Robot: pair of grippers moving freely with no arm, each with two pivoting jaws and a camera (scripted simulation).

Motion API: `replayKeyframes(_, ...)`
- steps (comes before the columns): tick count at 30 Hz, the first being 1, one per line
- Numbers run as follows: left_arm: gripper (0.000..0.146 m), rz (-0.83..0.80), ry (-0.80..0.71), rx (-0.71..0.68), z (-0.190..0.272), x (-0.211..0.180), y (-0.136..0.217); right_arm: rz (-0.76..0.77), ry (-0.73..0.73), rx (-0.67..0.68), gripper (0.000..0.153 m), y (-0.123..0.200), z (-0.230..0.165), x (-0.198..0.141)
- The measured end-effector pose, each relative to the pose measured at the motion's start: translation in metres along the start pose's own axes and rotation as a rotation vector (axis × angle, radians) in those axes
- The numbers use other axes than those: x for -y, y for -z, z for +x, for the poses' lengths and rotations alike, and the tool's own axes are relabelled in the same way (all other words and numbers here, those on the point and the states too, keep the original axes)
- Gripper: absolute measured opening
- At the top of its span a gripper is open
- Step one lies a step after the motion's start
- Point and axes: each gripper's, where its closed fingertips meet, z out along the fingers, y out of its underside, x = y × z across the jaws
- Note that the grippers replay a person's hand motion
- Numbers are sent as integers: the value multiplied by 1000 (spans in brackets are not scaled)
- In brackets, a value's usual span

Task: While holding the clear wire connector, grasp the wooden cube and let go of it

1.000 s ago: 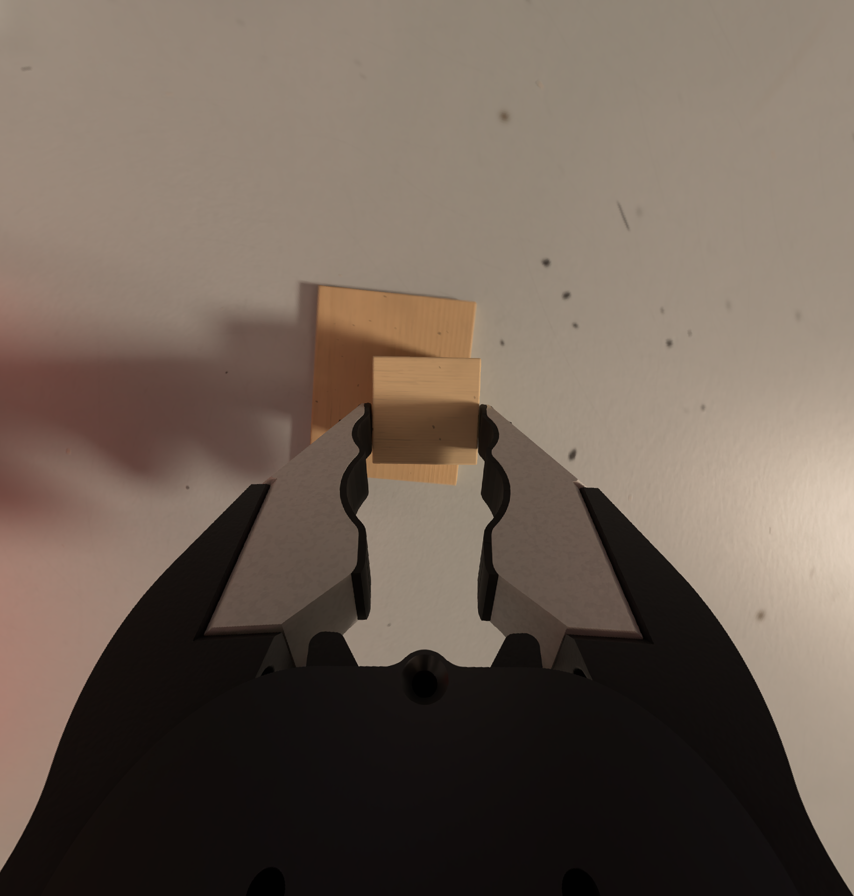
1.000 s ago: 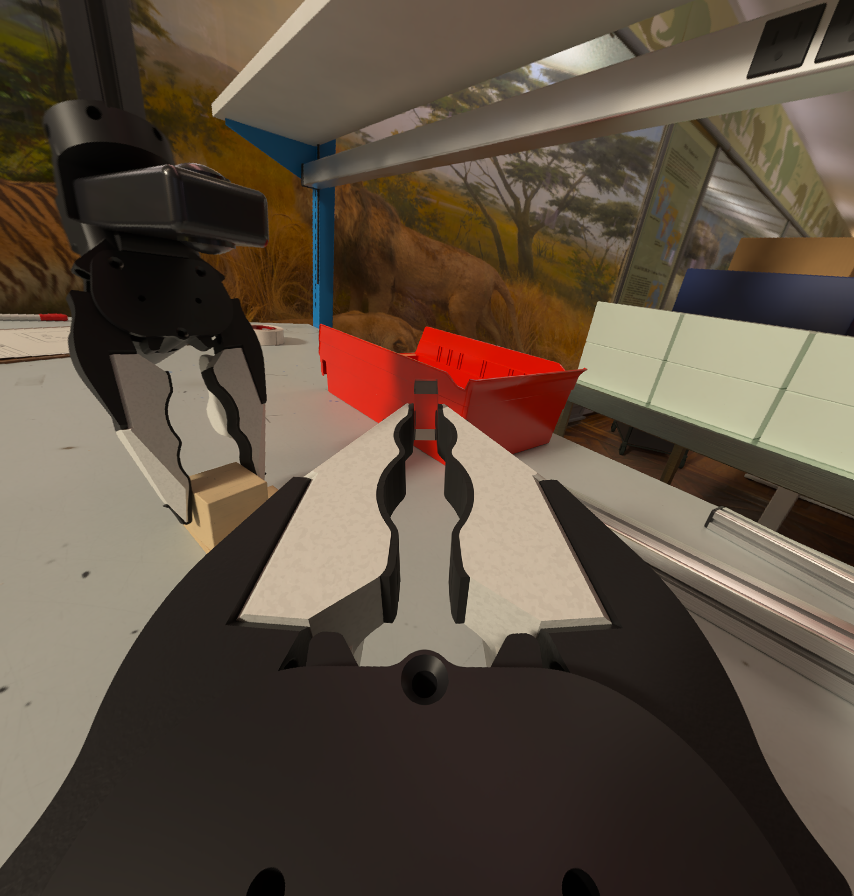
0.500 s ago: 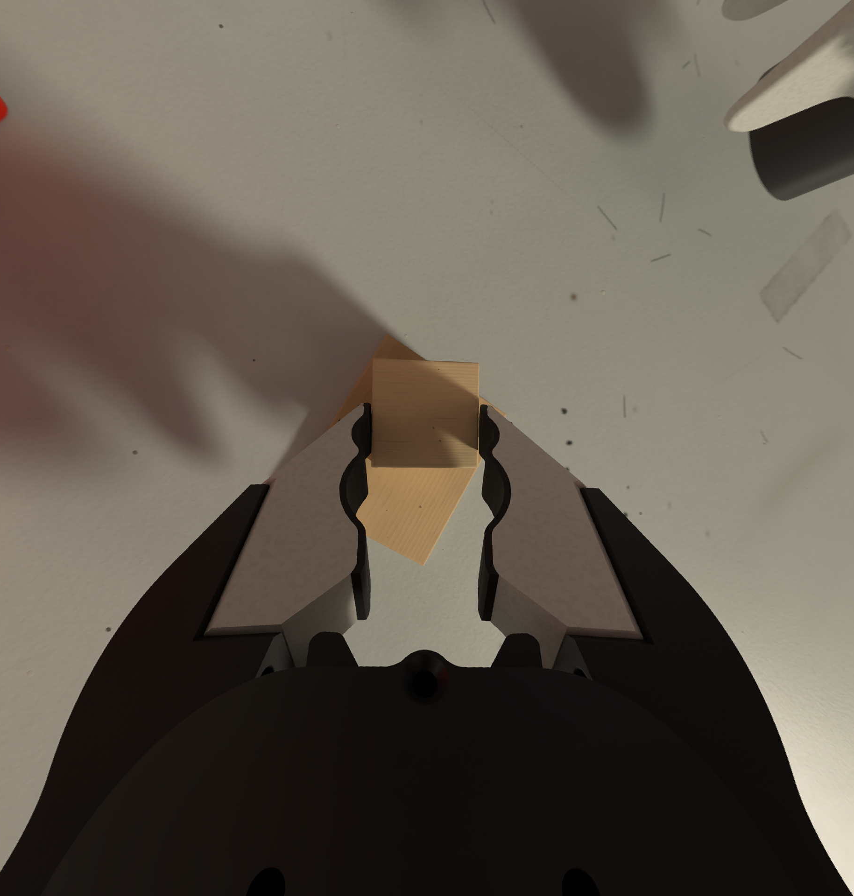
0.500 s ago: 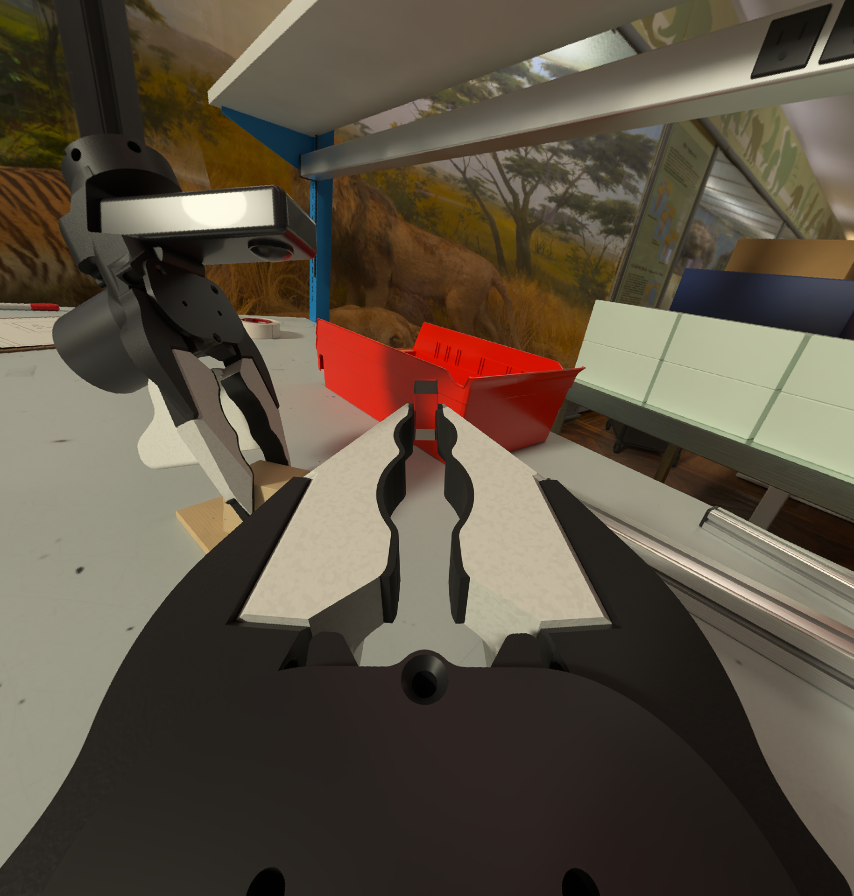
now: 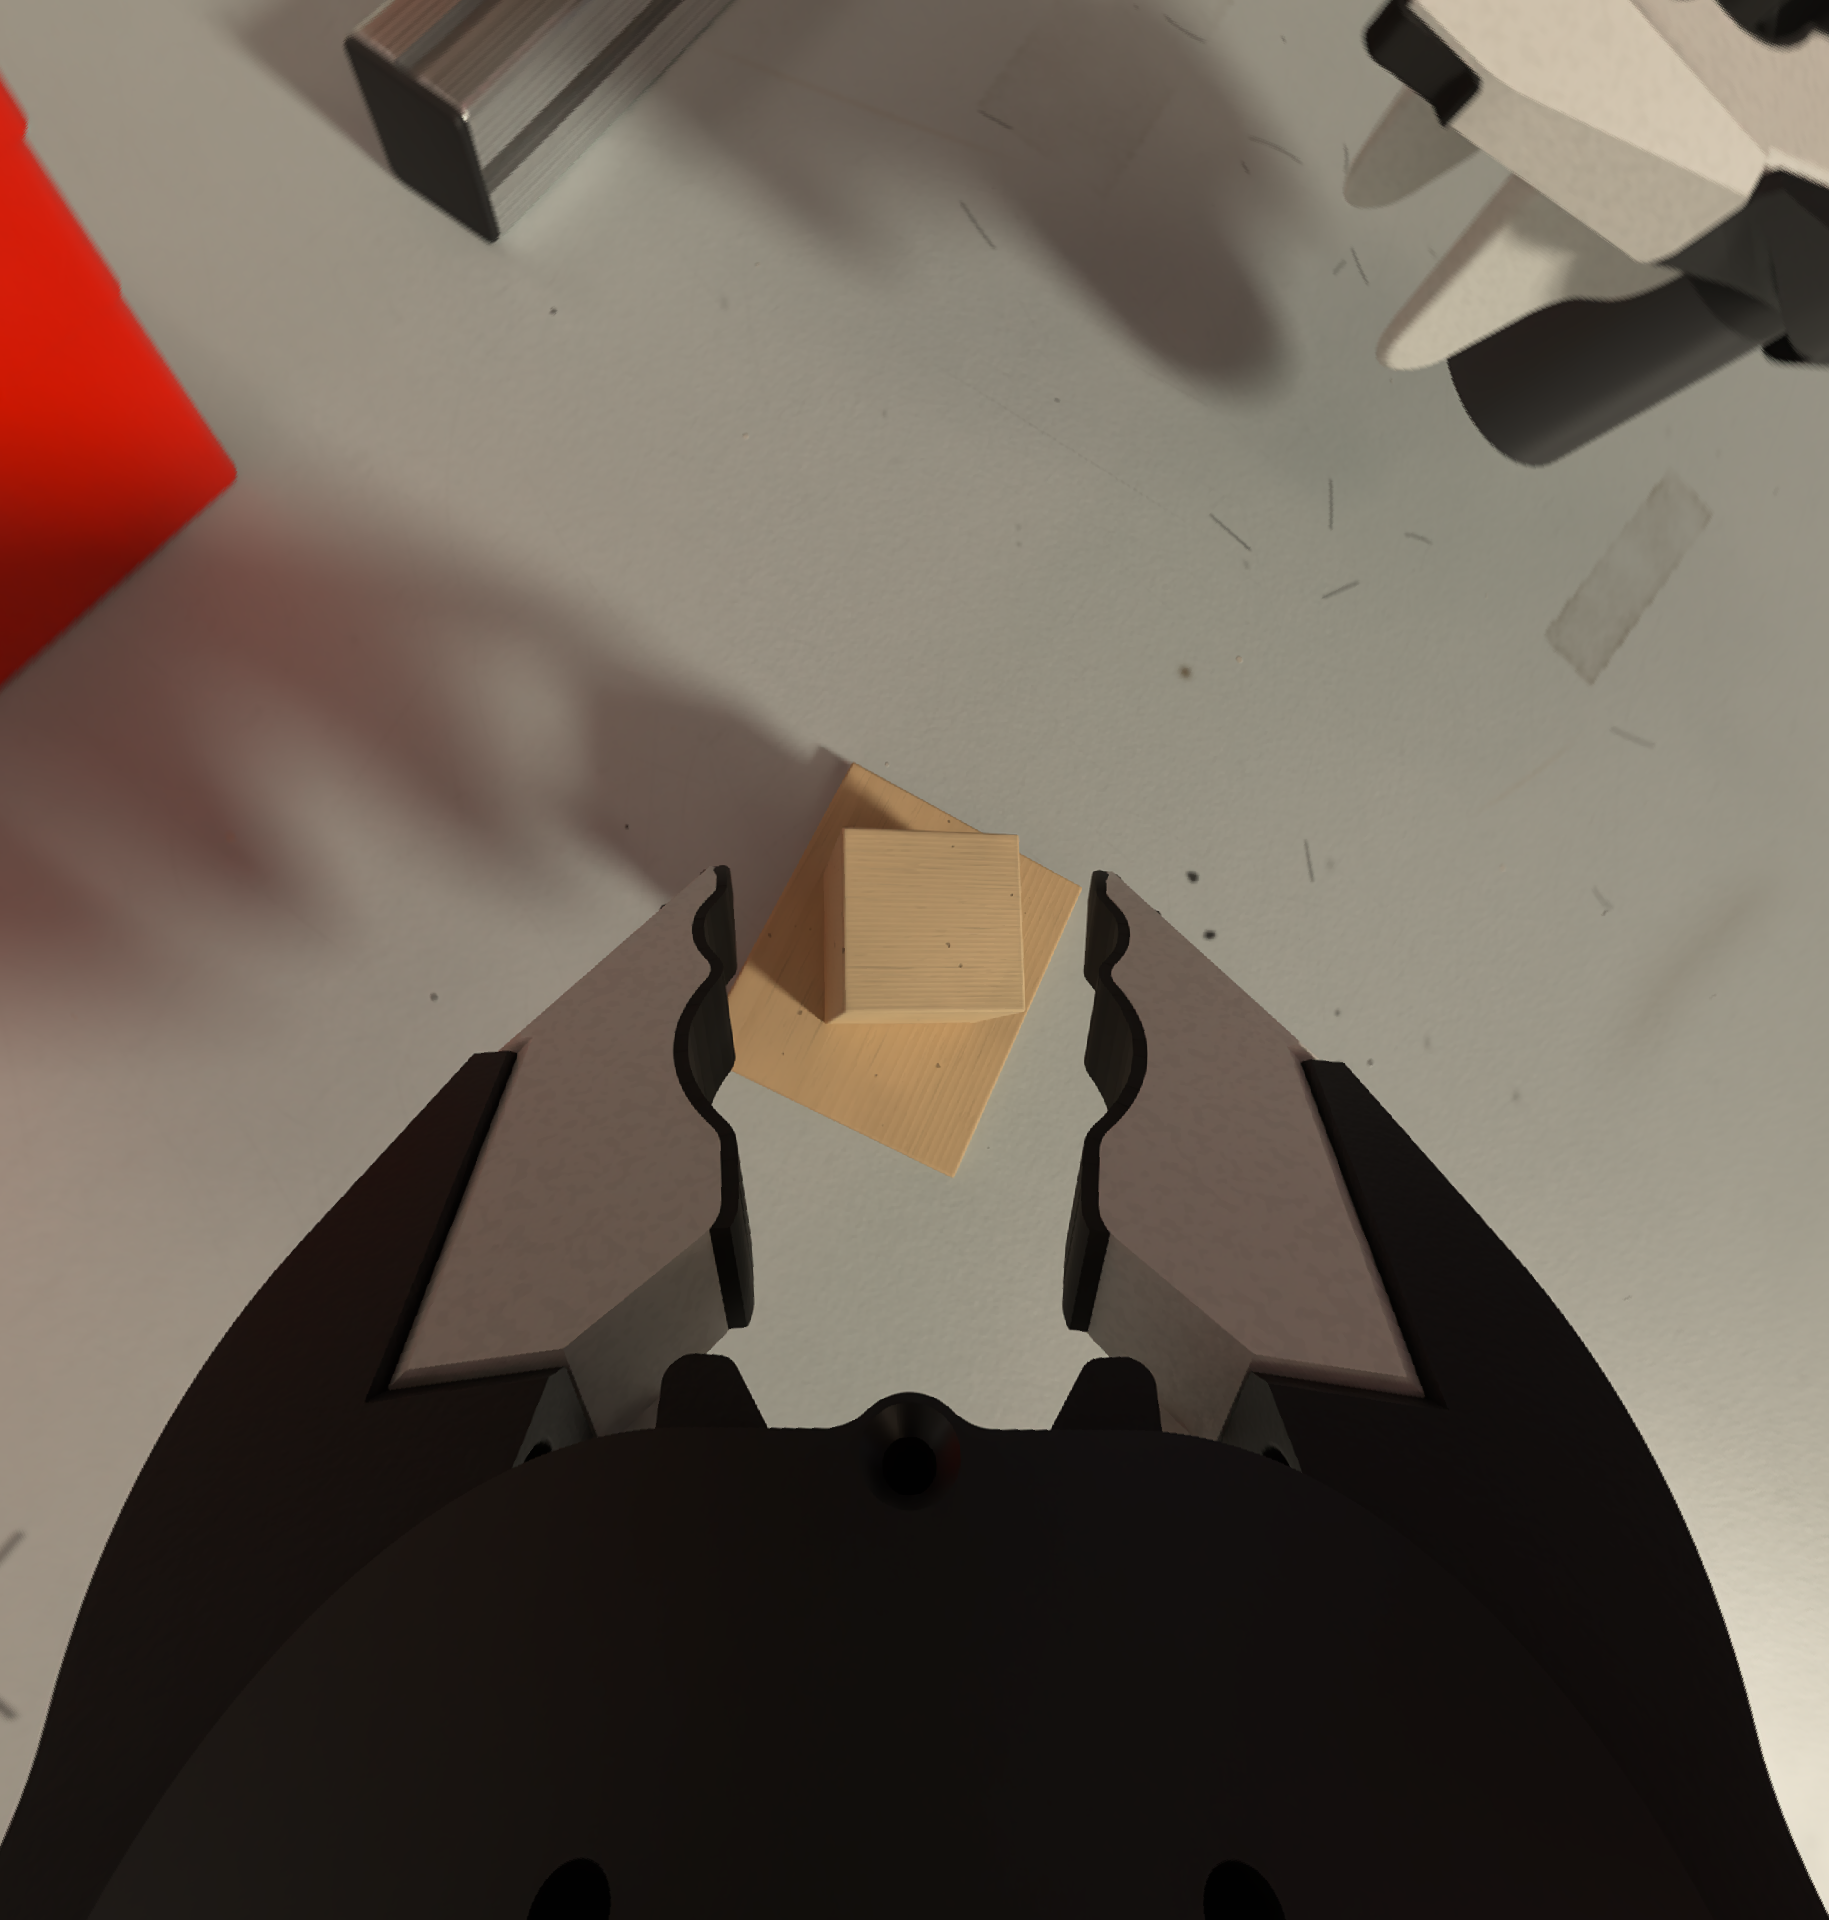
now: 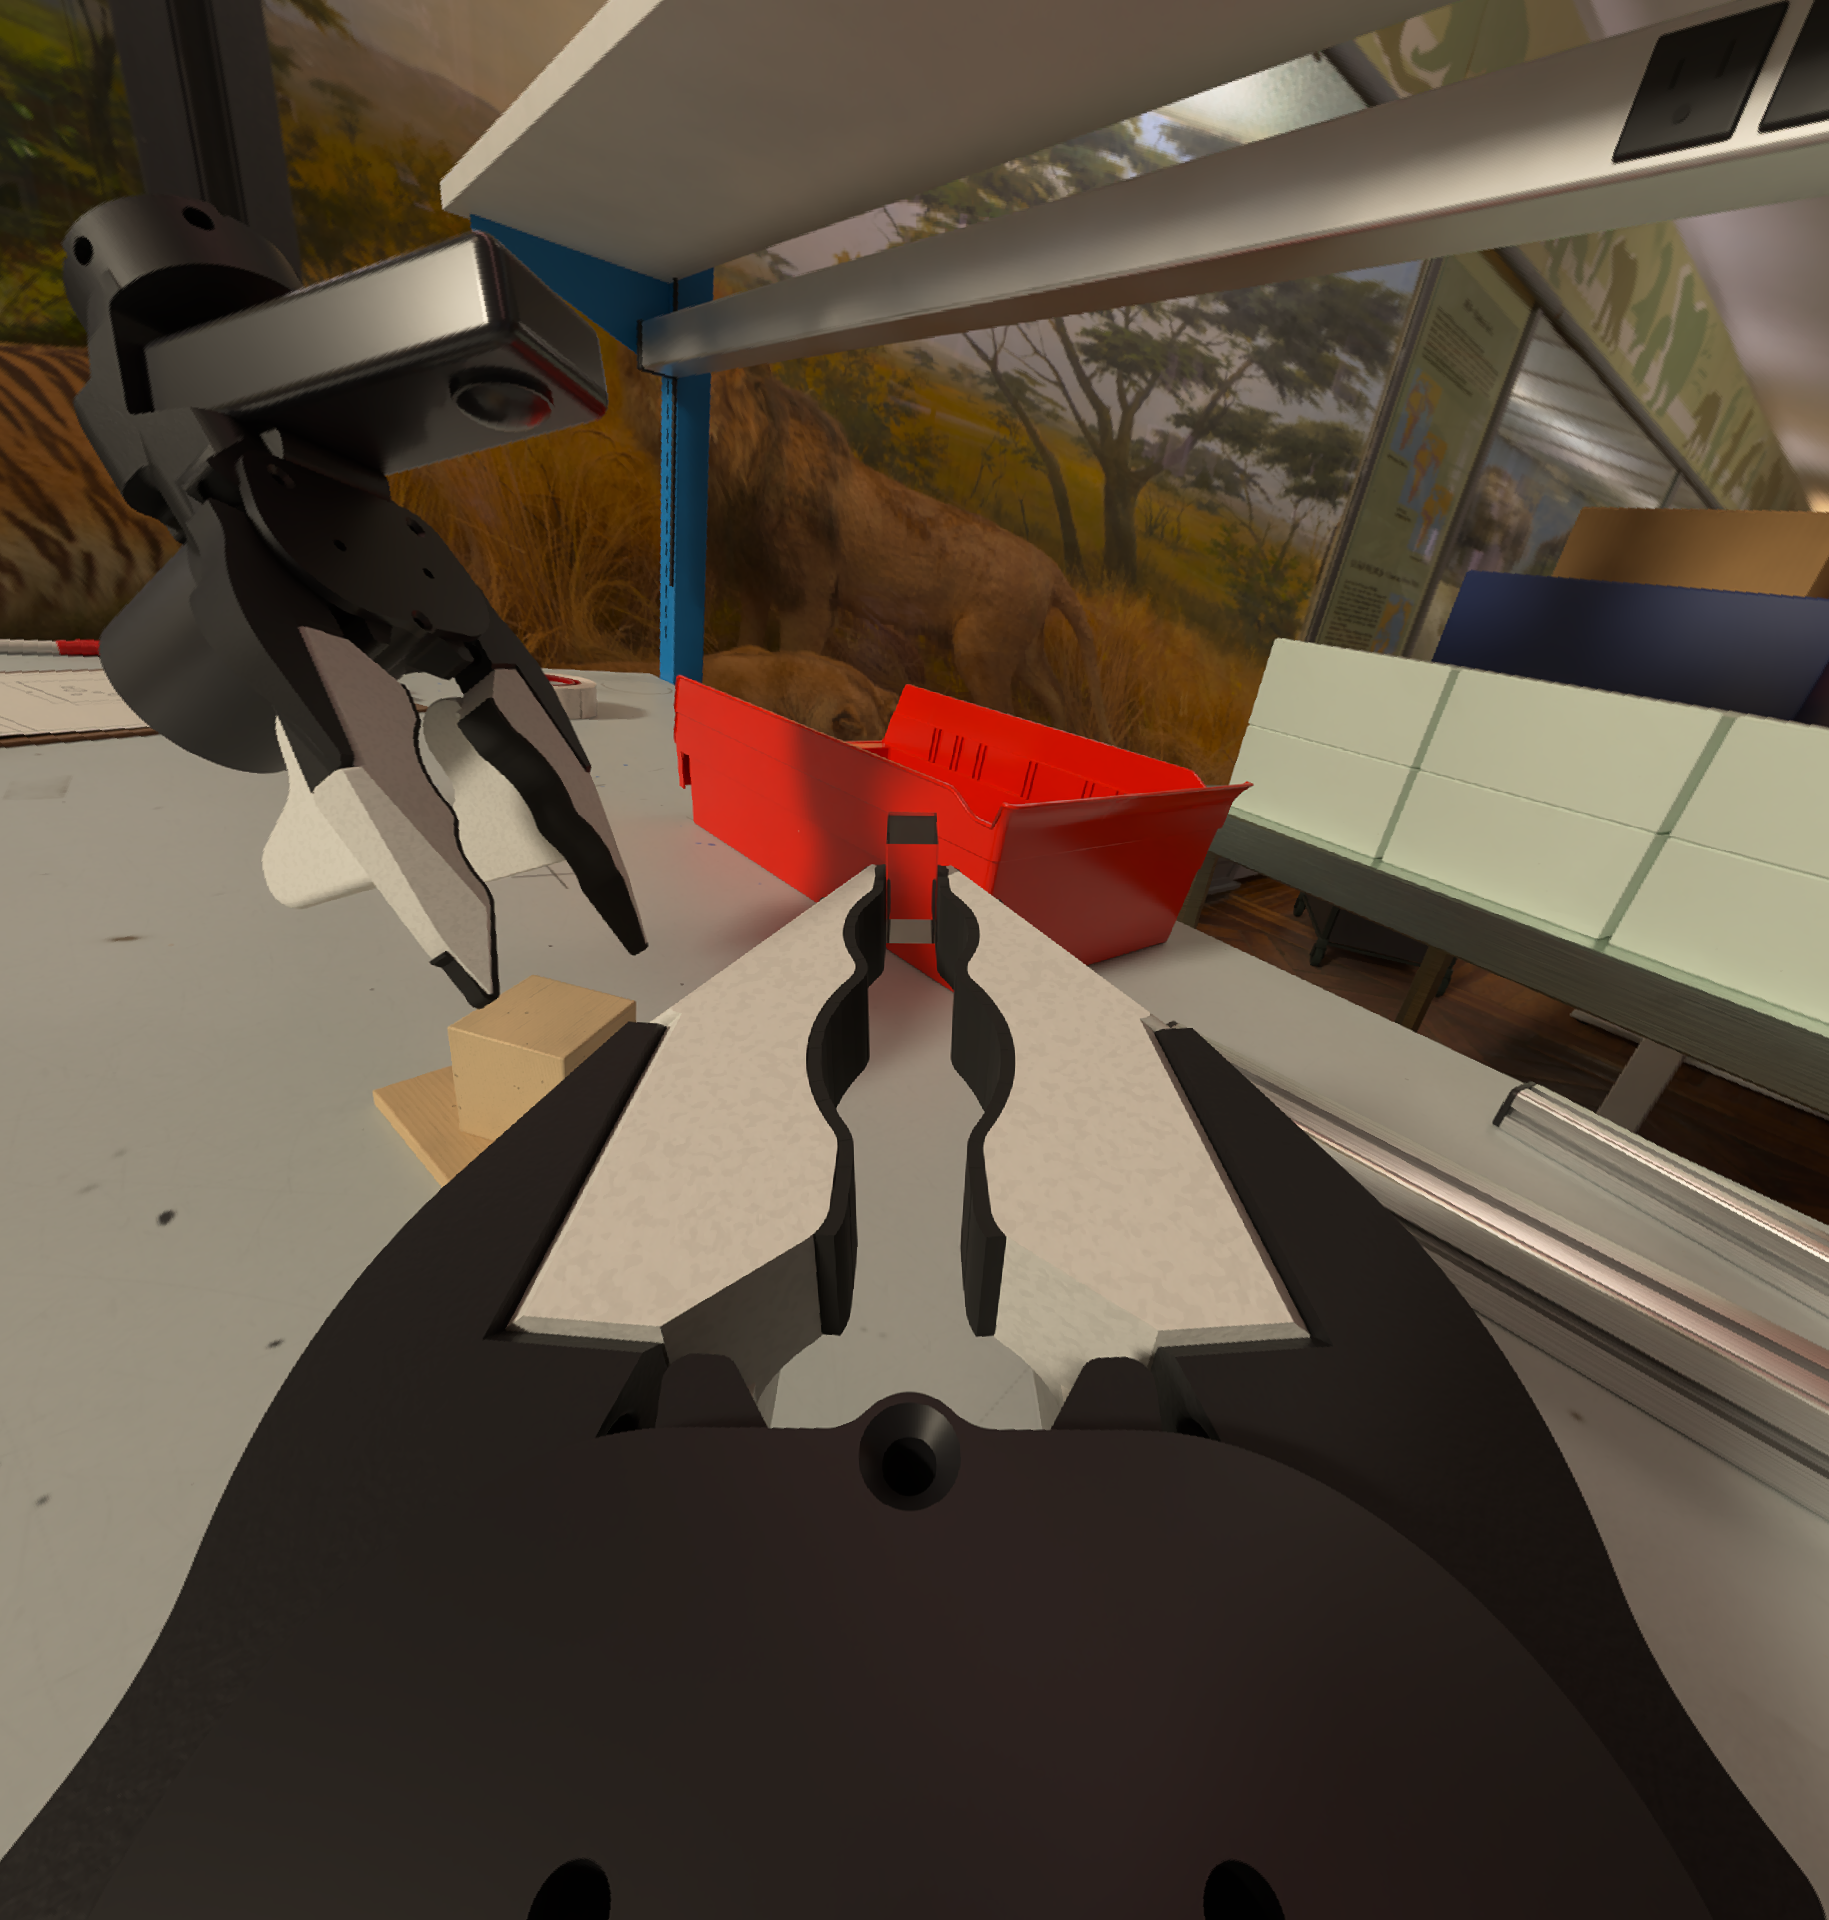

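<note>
The wooden cube (image 5: pixel 931 925) sits square on a thin wooden tile (image 5: pixel 894 1081) on the pale surface (image 5: pixel 1305 1039), nothing touching it, with clear daylight on both flanks. Above it hangs the left gripper (image 5: pixel 905 883), fingers (image 5: pixel 619 1101) spread wide, tips well clear of the cube's sides and, from the right wrist view, raised off its top. Across the way the right gripper (image 6: pixel 908 883) has its fingers pinched tight on the clear wire connector (image 6: pixel 910 899), a small see-through piece with a dark cap poking out past the tips, held up off the surface. Beyond it, the red bin (image 6: pixel 951 800) and a shelf upright. My read: the release looks done, so the job now is a clean exit. Best to draw the left gripper straight back along its own line, fingers kept wide, so neither tip clips a cube edge and skids it off the tile. No sideways swing until the tips are clear. On the right, steady pressure and no drifting; that connector is small and slick-looking, and a slackened pinch could drop it.
</note>
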Motion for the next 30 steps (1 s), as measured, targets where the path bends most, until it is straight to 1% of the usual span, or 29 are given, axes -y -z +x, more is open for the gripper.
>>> replayKeyframes(3,71,-34,-108,30,2,-1,-3,-1,1,1,8,0,0,0)
replayKeyframes(6,73,-85,-242,91,3,-4,-9,-2,1,2,8,0,0,0)
replayKeyframes(9,75,-71,-315,127,3,-1,-12,-2,1,3,8,1,0,0)
replayKeyframes(11,74,-29,-319,155,-1,6,-10,-2,2,3,8,1,0,0)
replayKeyframes(16,63,156,-306,249,-16,30,9,0,0,5,8,1,0,0)
replayKeyframes(17,66,180,-270,288,-21,32,14,0,0,5,8,1,0,0)
replayKeyframes(18,72,196,-232,297,-23,34,17,0,0,6,8,1,0,0)
replayKeyframes(20,71,223,-181,210,-17,36,21,-1,1,6,8,1,0,0)
replayKeyframes(21,68,260,-163,175,-14,40,24,-1,1,7,8,1,0,0)
replayKeyframes(23,53,358,-168,158,-14,48,33,-2,2,7,8,1,0,0)
replayKeyframes(24,43,384,-189,185,-16,50,36,-2,2,7,8,1,0,0)
replayKeyframes(25,35,375,-224,237,-21,49,37,-2,2,6,8,1,0,0)
replayKeyframes(26,30,346,-256,302,-26,46,38,-3,3,6,8,1,0,0)
replayKeyframes(27,28,318,-275,356,-30,43,36,-3,3,6,8,1,0,0)
replayKeyframes(28,29,299,-276,378,-31,41,34,-3,3,6,8,1,0,0)
replayKeyframes(29,34,292,-256,361,-29,39,30,-4,3,6,8,1,0,0)
replayKeyframes(30,42,297,-219,321,-26,39,28,-4,3,6,8,1,0,0)
